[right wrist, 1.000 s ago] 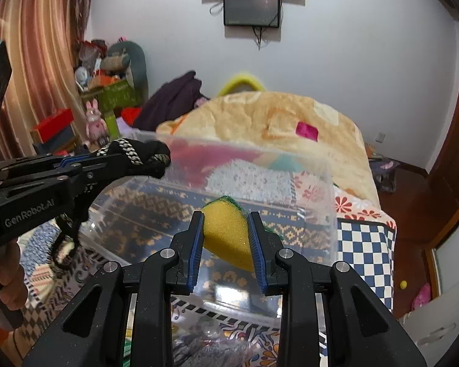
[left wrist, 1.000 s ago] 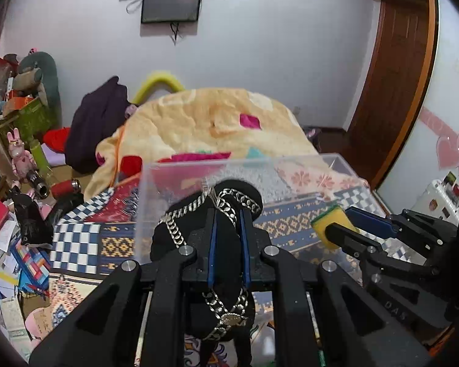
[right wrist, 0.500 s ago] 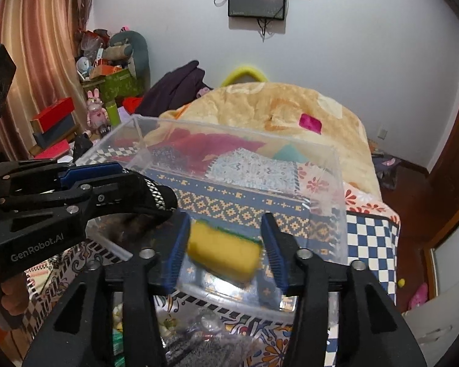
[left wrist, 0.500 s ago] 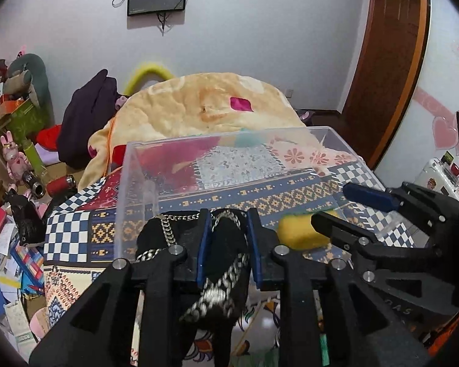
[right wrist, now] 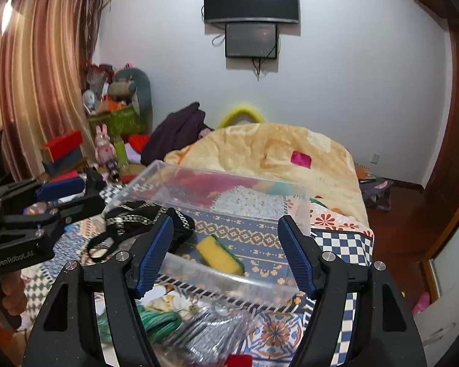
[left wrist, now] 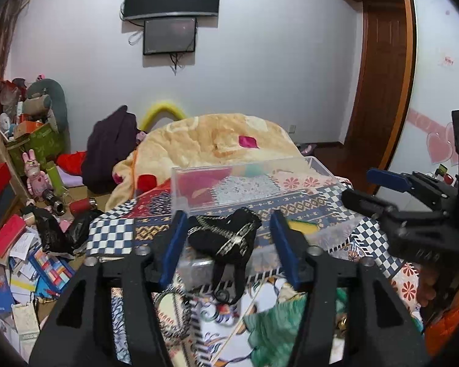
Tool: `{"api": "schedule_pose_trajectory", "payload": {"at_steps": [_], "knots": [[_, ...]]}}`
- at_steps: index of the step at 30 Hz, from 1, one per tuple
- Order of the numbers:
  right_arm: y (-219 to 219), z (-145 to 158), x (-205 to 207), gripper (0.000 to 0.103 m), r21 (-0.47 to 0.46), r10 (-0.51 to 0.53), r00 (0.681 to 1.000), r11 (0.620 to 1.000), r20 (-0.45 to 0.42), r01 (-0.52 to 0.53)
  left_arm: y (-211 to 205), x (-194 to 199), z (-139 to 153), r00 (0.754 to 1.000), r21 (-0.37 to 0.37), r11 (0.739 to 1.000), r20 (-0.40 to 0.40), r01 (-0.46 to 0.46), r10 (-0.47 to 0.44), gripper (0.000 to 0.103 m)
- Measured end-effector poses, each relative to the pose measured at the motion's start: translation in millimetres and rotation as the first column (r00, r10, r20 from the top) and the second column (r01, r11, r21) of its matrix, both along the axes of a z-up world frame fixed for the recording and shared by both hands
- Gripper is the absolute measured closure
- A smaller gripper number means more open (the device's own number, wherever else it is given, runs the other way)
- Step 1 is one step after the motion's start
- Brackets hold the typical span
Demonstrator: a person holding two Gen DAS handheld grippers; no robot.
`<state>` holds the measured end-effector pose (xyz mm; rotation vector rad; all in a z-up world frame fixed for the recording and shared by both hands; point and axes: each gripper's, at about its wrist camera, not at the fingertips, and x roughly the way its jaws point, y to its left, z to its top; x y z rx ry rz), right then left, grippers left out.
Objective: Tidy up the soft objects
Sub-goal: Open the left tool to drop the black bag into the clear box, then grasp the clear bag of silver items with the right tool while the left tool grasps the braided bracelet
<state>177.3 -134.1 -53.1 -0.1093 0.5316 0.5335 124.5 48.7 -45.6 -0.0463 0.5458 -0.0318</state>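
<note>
We held our left gripper [left wrist: 229,241] with its jaws spread wide, gripping nothing; the black chain-trimmed pouch [left wrist: 226,238] lay draped over the near left rim of the clear plastic bin [right wrist: 229,180]. Our right gripper [right wrist: 226,253] was spread apart too, and the yellow sponge [right wrist: 218,255] lay inside the bin on the patterned bedspread [right wrist: 339,244].

I see a yellow sponge [right wrist: 218,255] with a green edge, a black pouch [left wrist: 226,234] with silver chain trim, blue pads [right wrist: 154,255] on black grippers, a clear bin [right wrist: 229,183], a navy-and-white checked patchwork bedspread [left wrist: 110,234]
</note>
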Motion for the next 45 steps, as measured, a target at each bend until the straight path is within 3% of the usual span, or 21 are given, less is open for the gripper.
{"api": "schedule_pose_trajectory", "payload": {"at_steps": [2, 4, 8, 15, 22, 27, 32, 39, 42, 45], "knots": [[-6, -1, -7, 0.031, 0.027, -0.006, 1.0, 1.0, 0.004, 0.006, 4, -10, -1, 0.999, 0.015, 1.0, 0.025, -0.023, 0.022, 0.04], [-10, -2, -10, 0.03, 0.037, -0.015, 1.0, 0.999, 0.005, 0.015, 9, -18, -5, 0.999, 0.014, 0.999, 0.033, -0.032, 0.031, 0.032], [-14, -13, -18, 0.03, 0.042, -0.02, 1.0, 0.999, -0.014, 0.021, 22, -27, -19, 0.998, 0.015, 0.998, 0.027, -0.057, 0.056, 0.03], [-21, -41, -25, 0.03, -0.038, -0.073, 0.996, 0.997, -0.048, 0.071, 44, -23, -65, 0.99, 0.005, 0.995, -0.099, -0.099, 0.099, 0.03], [-29, -61, -18, 0.03, -0.026, -0.063, 0.986, 0.998, -0.155, 0.059, 51, -11, -101, 0.963, 0.003, 0.996, -0.258, -0.086, 0.083, 0.03], [-22, -72, -20, 0.03, -0.03, -0.028, 0.979, 0.999, -0.204, 0.023, 54, -10, -108, 0.955, 0.005, 0.996, -0.283, -0.094, 0.091, 0.031], [-18, -79, -23, 0.031, -0.018, 0.007, 0.97, 1.0, -0.241, -0.011, 52, -7, -113, 0.949, -0.017, 0.997, -0.309, -0.076, 0.067, 0.045], [-21, -84, -20, 0.062, 0.053, 0.074, 0.95, 0.997, -0.302, -0.061, 54, -6, -114, 0.952, -0.018, 0.995, -0.294, -0.094, 0.084, 0.076], [-20, -84, -23, 0.072, 0.053, 0.076, 0.954, 0.997, -0.291, -0.063, 55, -8, -115, 0.953, 0.003, 0.995, -0.286, -0.103, 0.099, 0.091], [-19, -80, -27, 0.082, 0.041, 0.058, 0.964, 0.998, -0.258, -0.049, 55, -13, -114, 0.954, 0.003, 0.994, -0.279, -0.108, 0.105, 0.096]]}}
